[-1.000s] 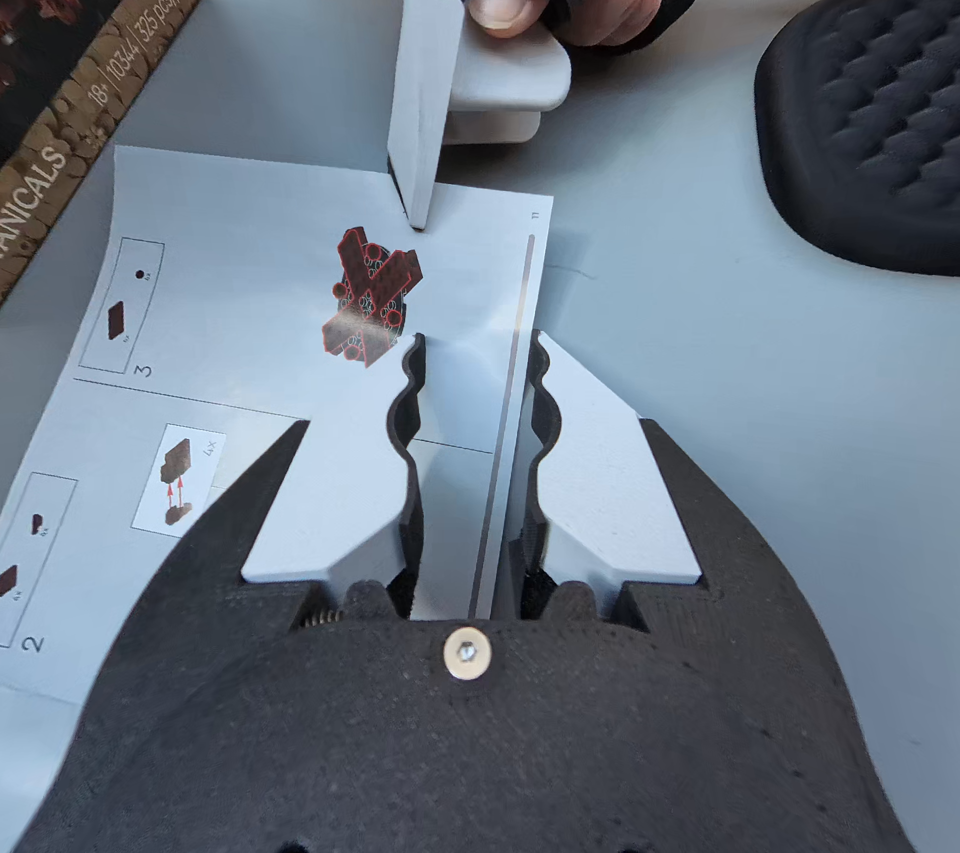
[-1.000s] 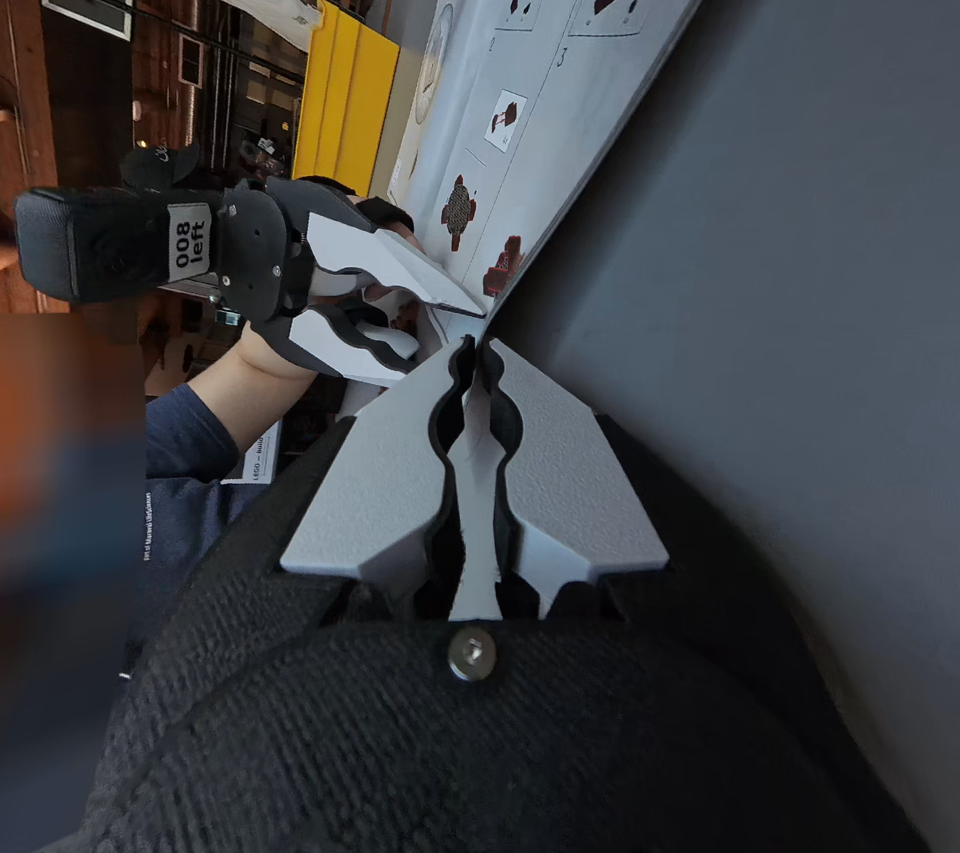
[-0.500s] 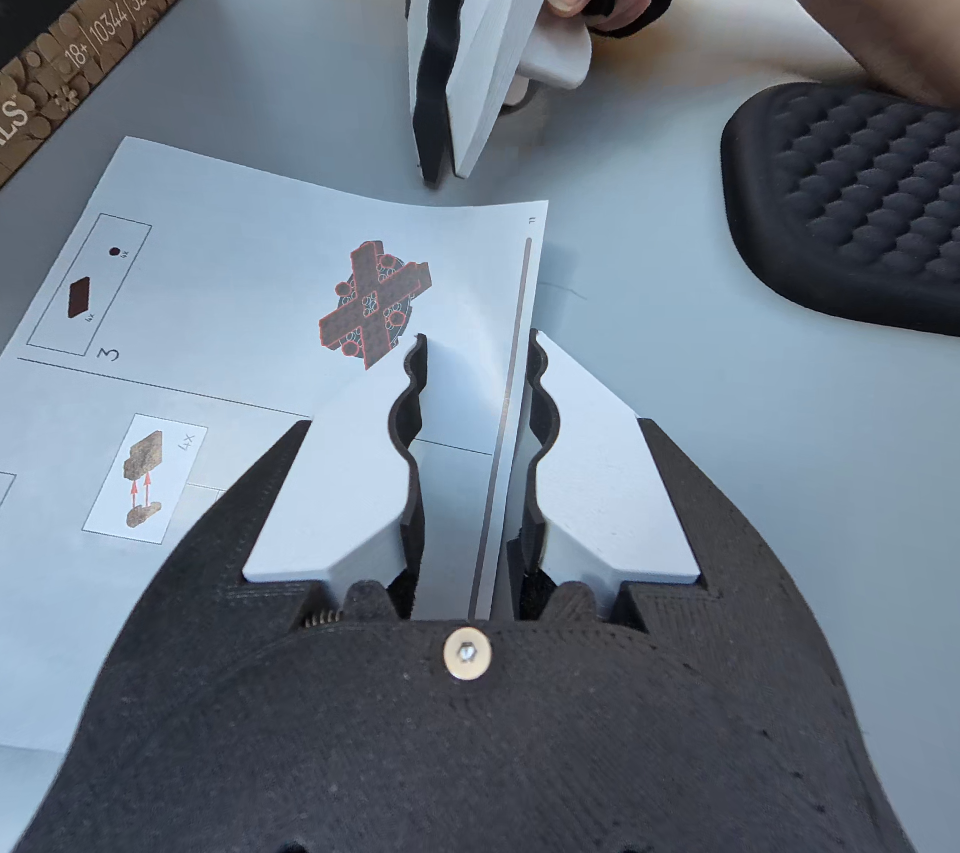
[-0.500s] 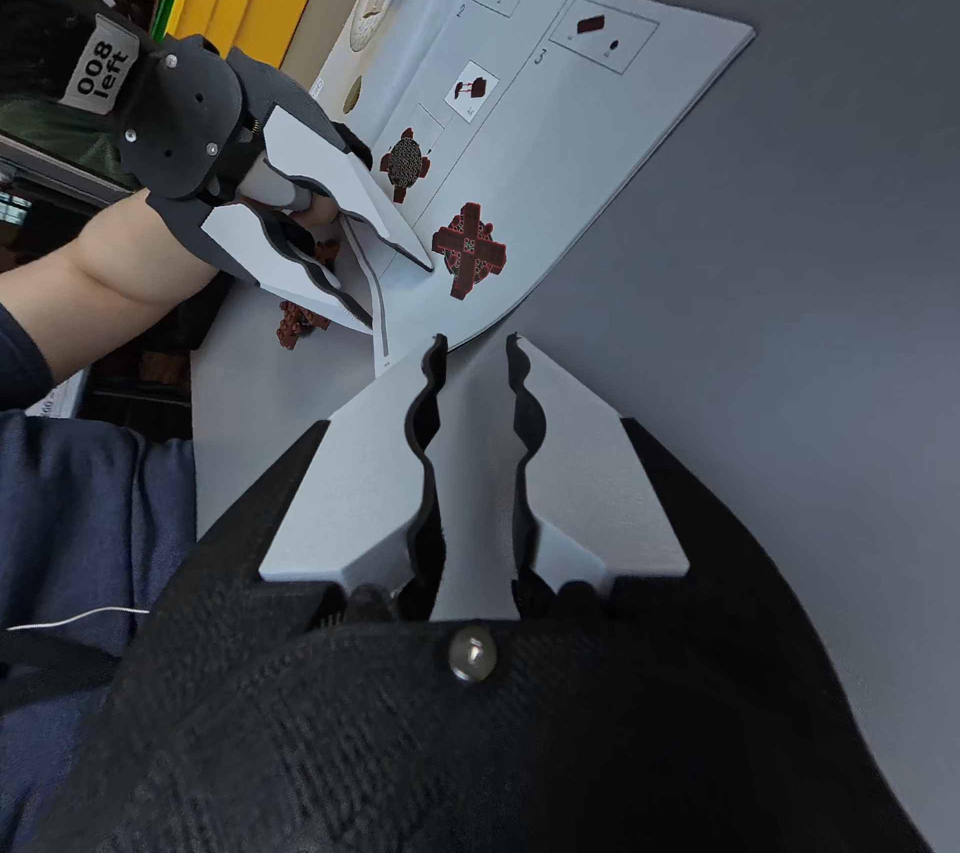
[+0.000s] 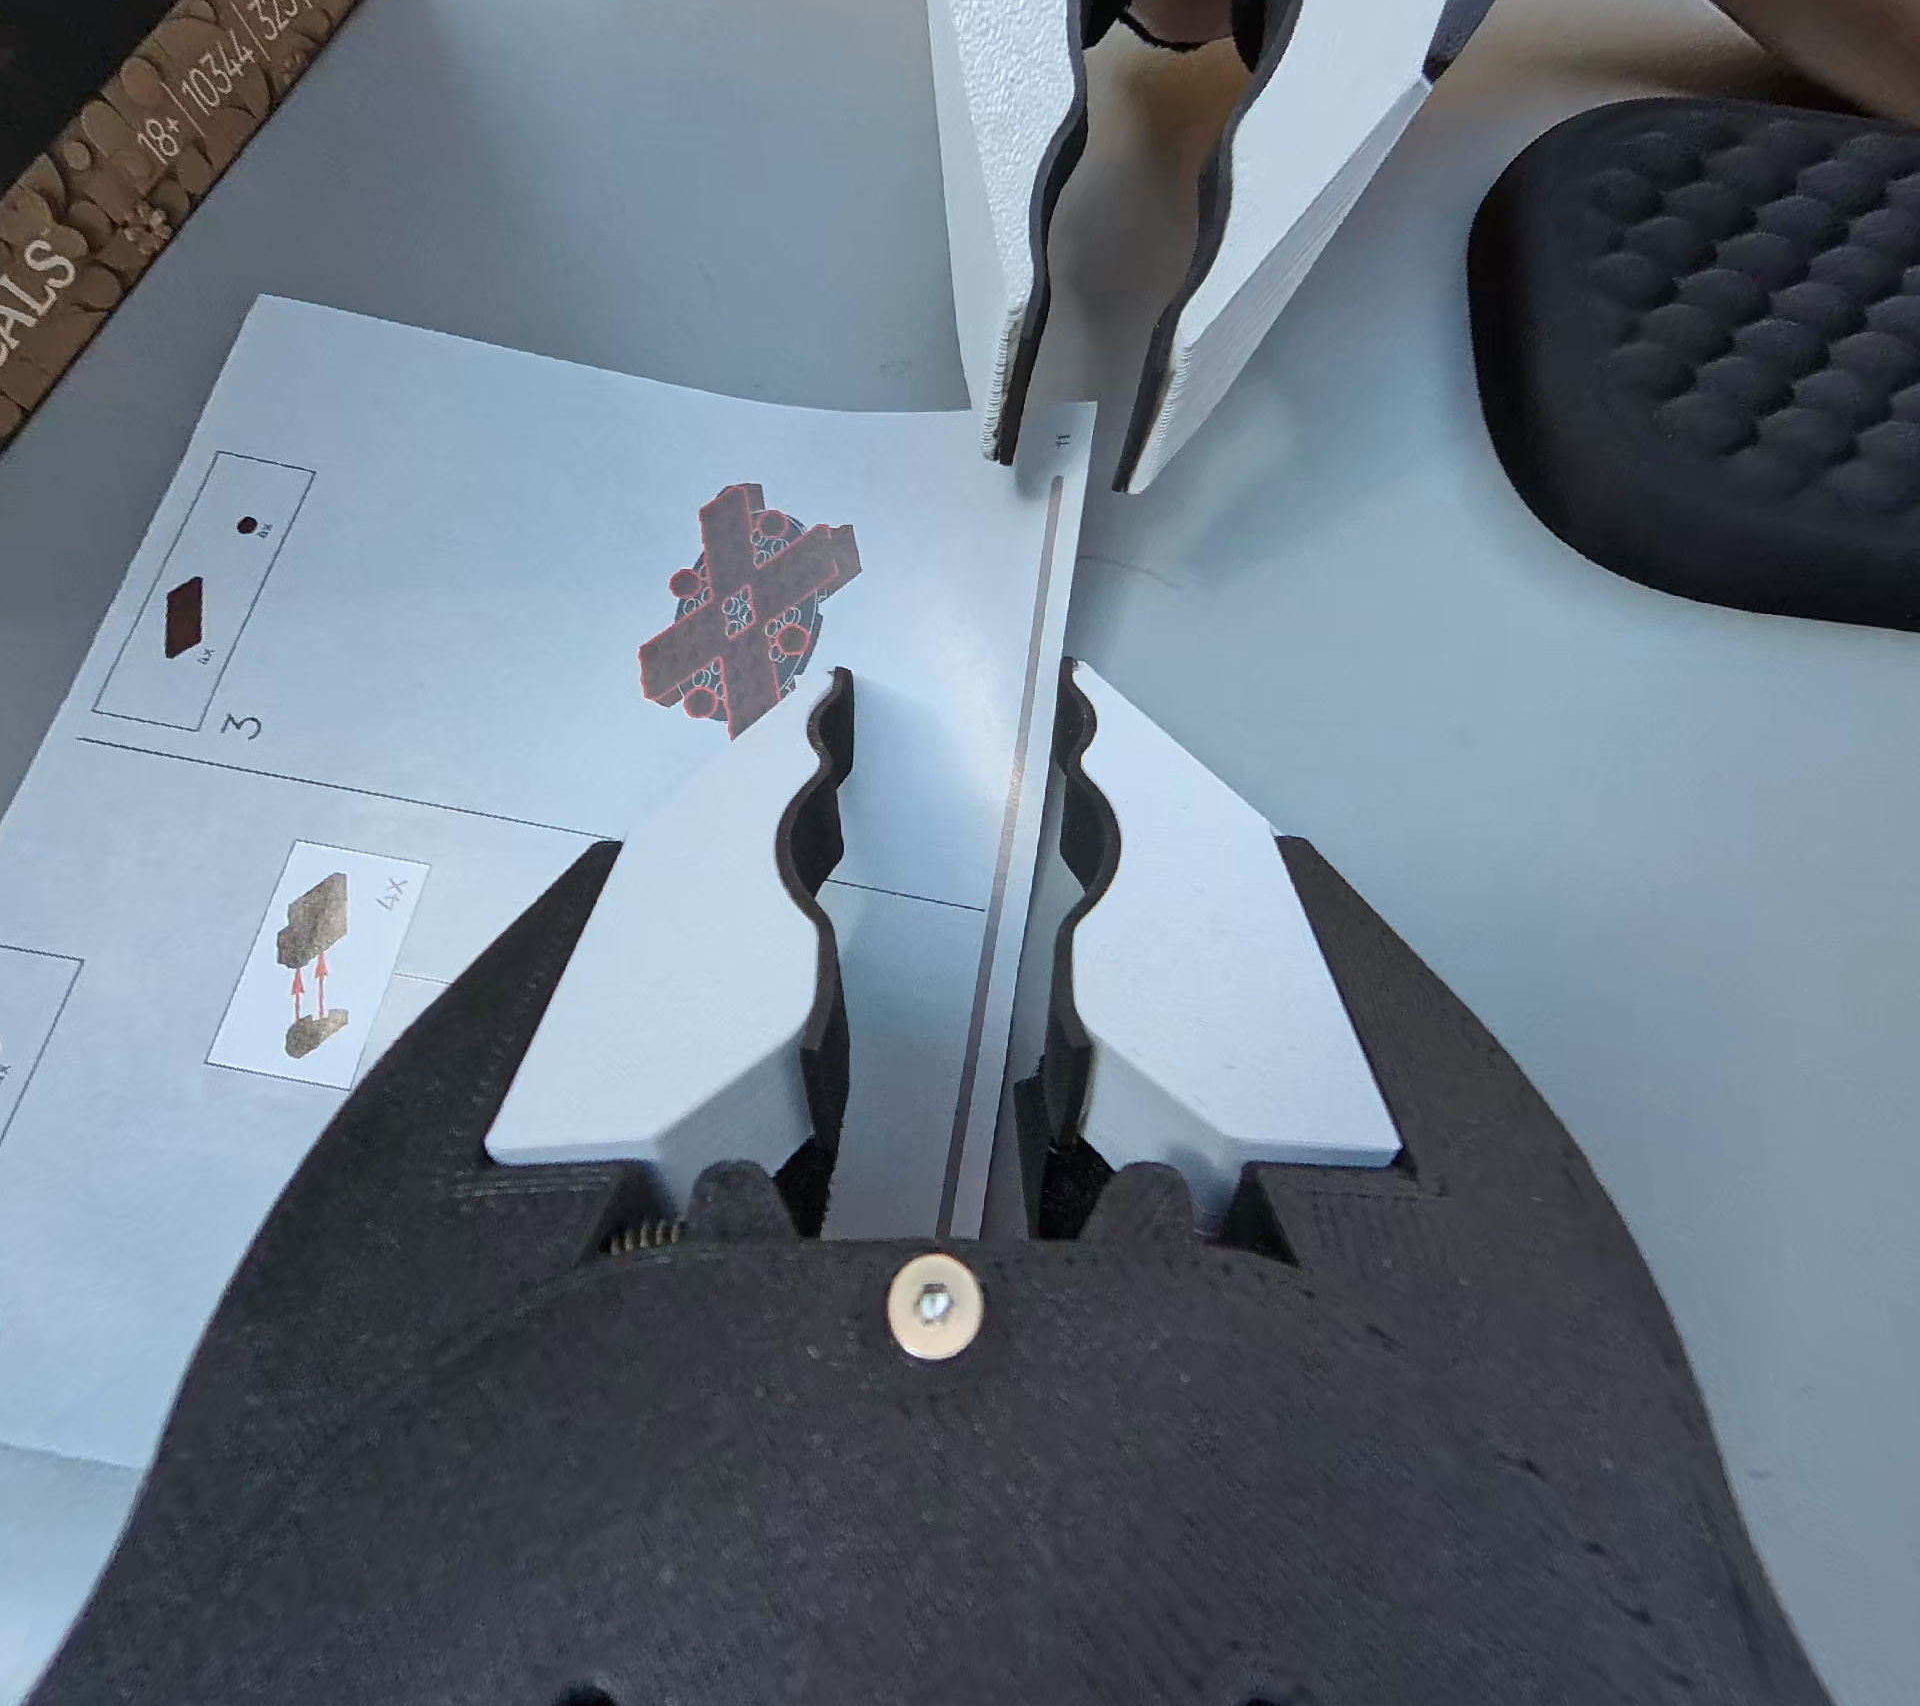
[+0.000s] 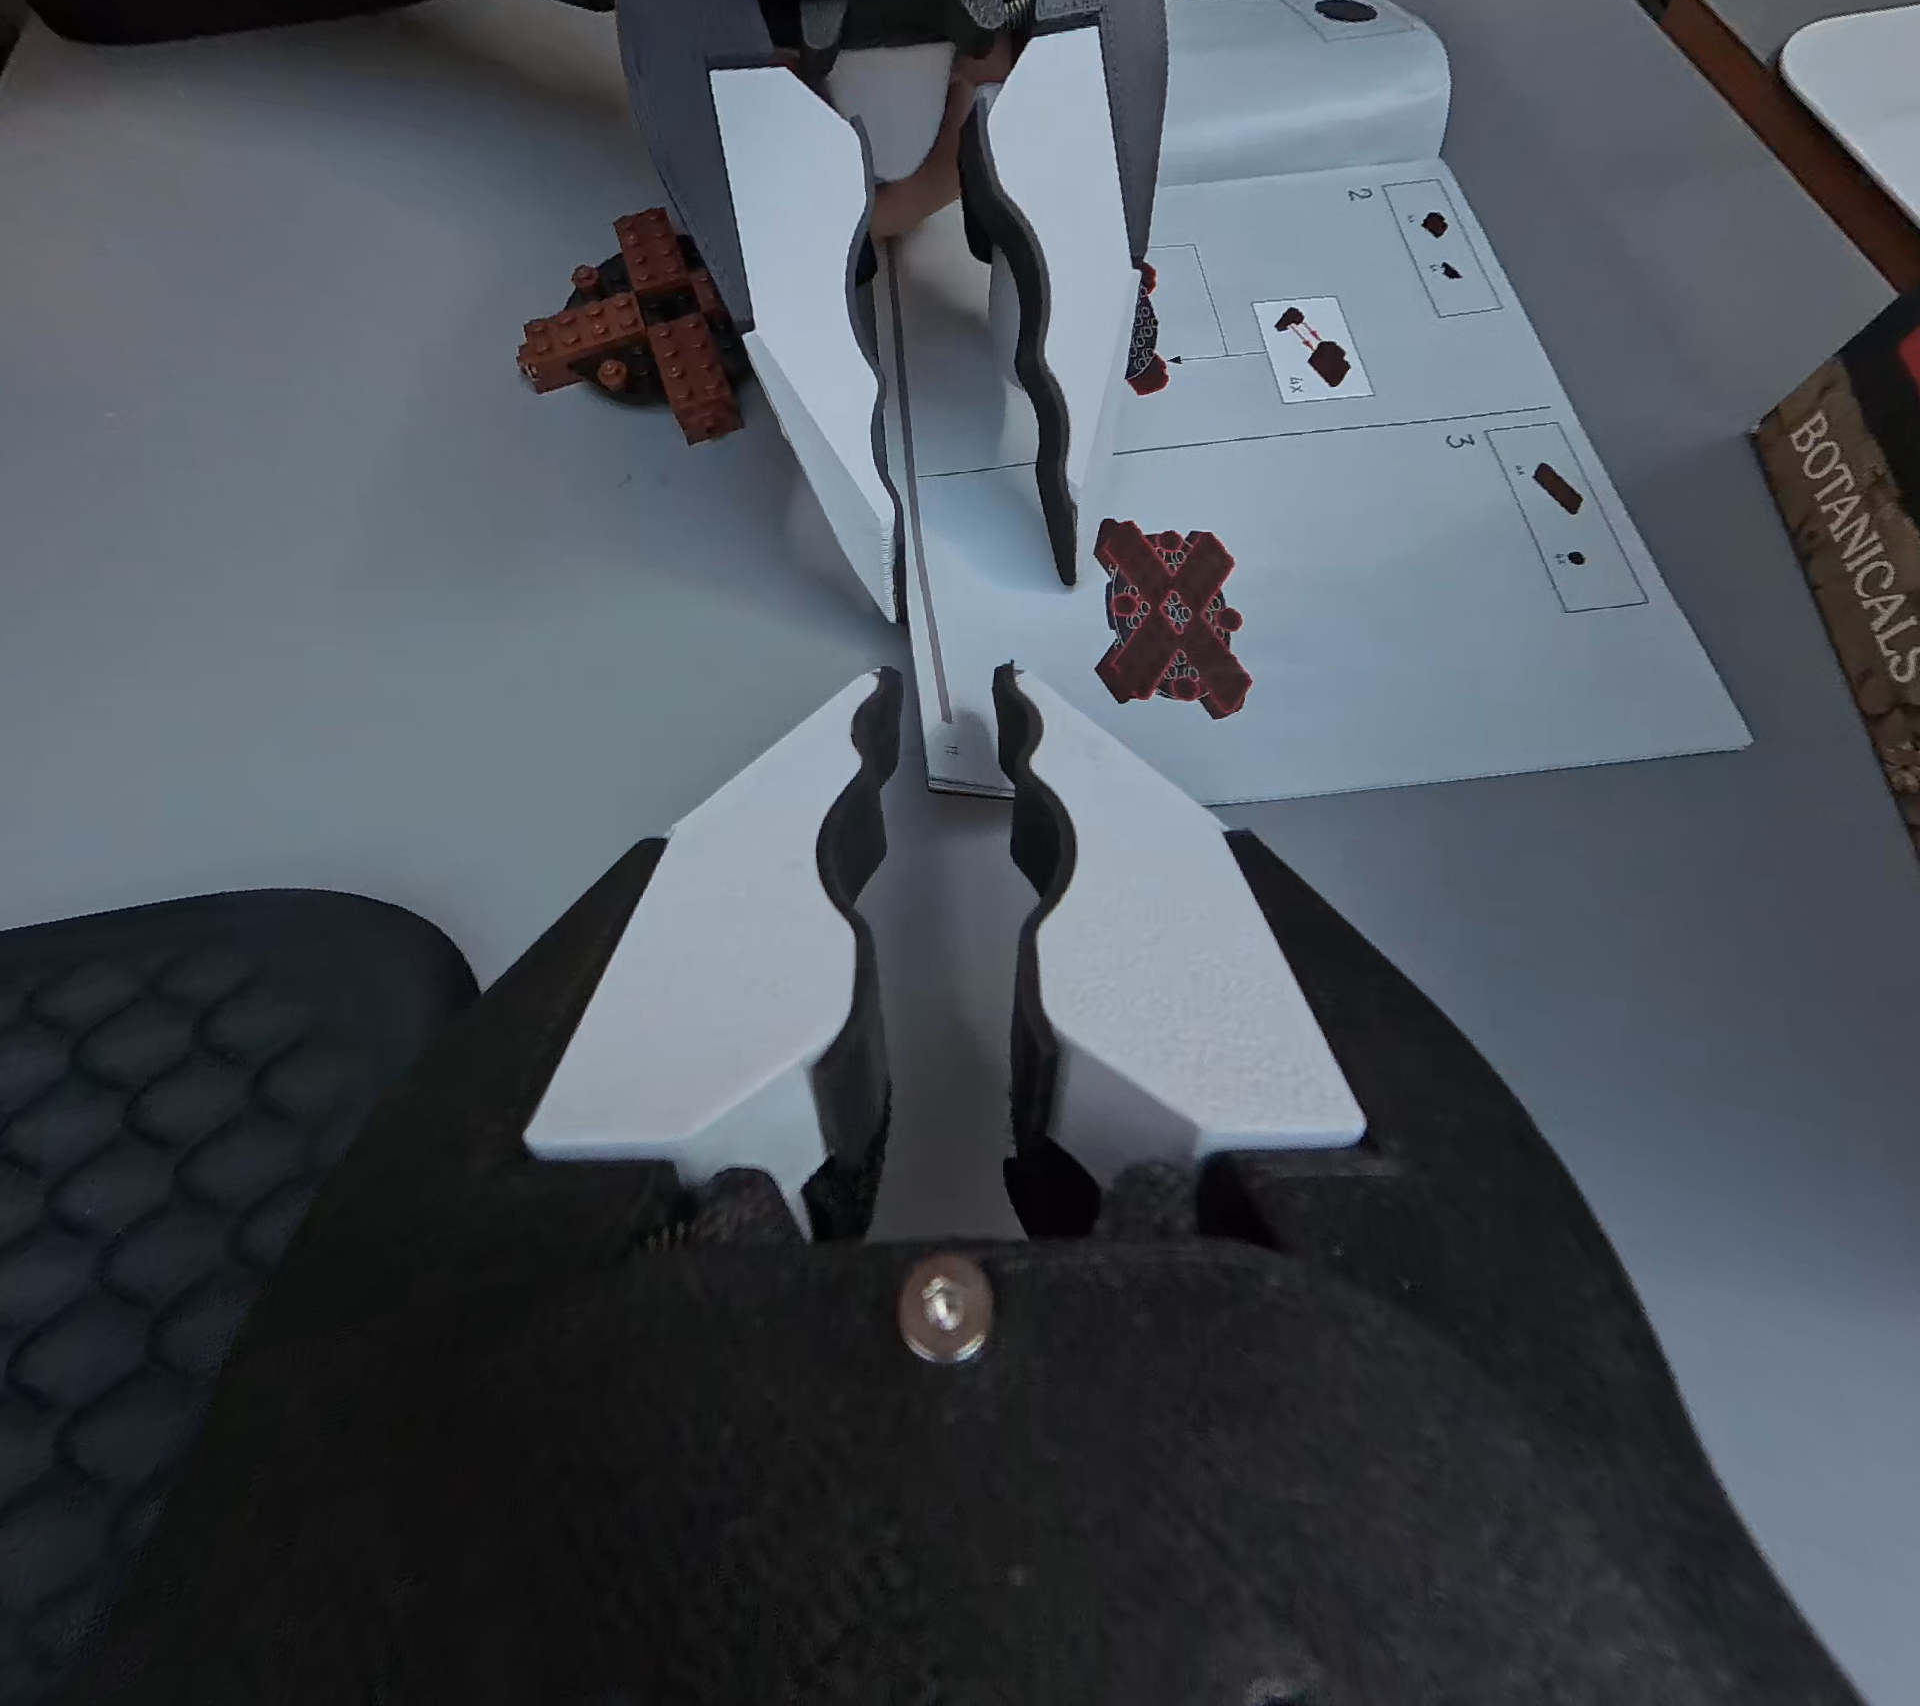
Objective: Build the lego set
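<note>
Facing open claws, left claw [image 5: 951, 669] and right claw [image 6: 945, 669] straddling printed instruction booklet [image 5: 499, 617], lettered box [image 5: 156, 46] nearby.

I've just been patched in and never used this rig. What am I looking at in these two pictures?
There is no robot: a person holds a two-finger tool in each hand, each with a camera looking along its fingers. One picture looks from the left tool, the other from the right tool. They face each other over an open instruction booklet on a grey table. Both are open and hold nothing. Nearby lie a brown brick cross, the set's box and a black pad.
</note>
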Demonstrator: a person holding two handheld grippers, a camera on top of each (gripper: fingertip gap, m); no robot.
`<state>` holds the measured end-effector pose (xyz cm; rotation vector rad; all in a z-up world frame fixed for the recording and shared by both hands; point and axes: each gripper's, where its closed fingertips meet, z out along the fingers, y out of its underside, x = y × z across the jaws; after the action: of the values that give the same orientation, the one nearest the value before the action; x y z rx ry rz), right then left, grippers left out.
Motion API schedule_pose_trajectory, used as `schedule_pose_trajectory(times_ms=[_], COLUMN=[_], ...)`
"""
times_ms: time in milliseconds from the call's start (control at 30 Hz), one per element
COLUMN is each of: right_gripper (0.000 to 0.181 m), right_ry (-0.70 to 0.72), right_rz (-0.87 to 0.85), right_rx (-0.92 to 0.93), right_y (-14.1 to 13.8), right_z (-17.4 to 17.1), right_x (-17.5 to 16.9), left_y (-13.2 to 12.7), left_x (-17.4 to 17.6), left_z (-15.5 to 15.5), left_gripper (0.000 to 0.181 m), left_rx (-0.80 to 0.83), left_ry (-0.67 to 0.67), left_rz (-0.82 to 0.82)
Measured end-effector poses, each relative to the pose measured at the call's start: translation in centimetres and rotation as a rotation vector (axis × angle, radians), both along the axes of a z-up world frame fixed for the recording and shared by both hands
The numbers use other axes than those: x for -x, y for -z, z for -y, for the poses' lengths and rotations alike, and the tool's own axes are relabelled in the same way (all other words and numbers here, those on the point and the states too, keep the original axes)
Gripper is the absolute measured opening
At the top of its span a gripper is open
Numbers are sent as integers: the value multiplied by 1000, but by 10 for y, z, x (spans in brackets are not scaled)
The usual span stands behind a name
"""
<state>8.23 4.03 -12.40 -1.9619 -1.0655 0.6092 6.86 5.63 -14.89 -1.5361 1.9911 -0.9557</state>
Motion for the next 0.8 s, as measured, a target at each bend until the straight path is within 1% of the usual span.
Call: schedule_pose_trajectory(times_ms=[100, 333, 800], right_gripper=[16, 14, 14], right_ry=[4, 2, 36], right_rz=[-22, 35, -38], right_rx=[12, 21, 40], right_y=[-3, 7, 1], right_z=[0, 0, -5], right_x=[0, 0, -3], left_y=[0, 0, 0], left_x=[0, 0, 0], left_z=[0, 0, 0], left_gripper=[37, 37, 37], left_rx=[-3, 4, 3], left_ry=[-1, -1, -1], left_rz=[1, 1, 9])
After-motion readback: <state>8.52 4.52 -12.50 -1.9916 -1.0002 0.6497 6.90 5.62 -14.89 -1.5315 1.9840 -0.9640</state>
